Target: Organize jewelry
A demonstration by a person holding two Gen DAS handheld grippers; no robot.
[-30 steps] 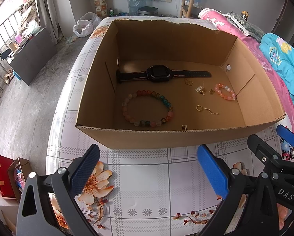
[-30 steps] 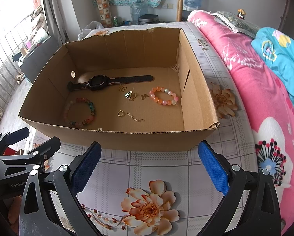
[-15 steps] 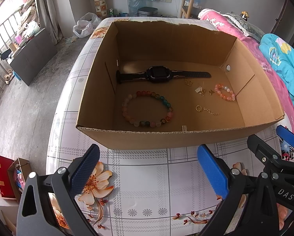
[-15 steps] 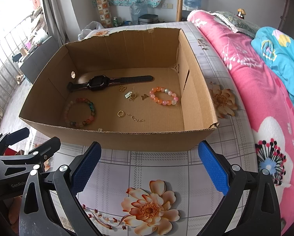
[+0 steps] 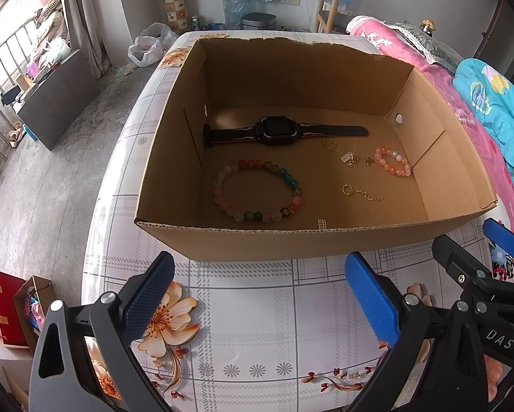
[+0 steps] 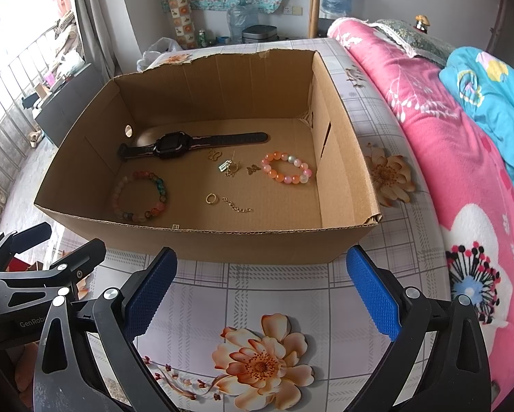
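both grippers, left gripper [image 5: 258, 295] and right gripper [image 6: 262, 290], hang spread wide and hold nothing above the floral table [image 6: 277, 295], just short of the cardboard box [image 6: 195, 240]. inside lie a black watch [image 5: 277, 130], a multicolour bead bracelet [image 5: 257, 190], a pink bead bracelet [image 6: 286, 167], a gold ring [image 6: 211, 198] and a short chain [image 6: 236, 205].

The left gripper [image 5: 260, 295] hung level with its blue-padded fingers [image 5: 372, 300] spread wide apart — nothing between them. The right gripper [image 6: 262, 290] matched it, jaws wide and empty, pads [image 6: 150, 292] facing inward. Each gripper showed in the other's view — the right at 3 o'clock, the left at 9 o'clock.
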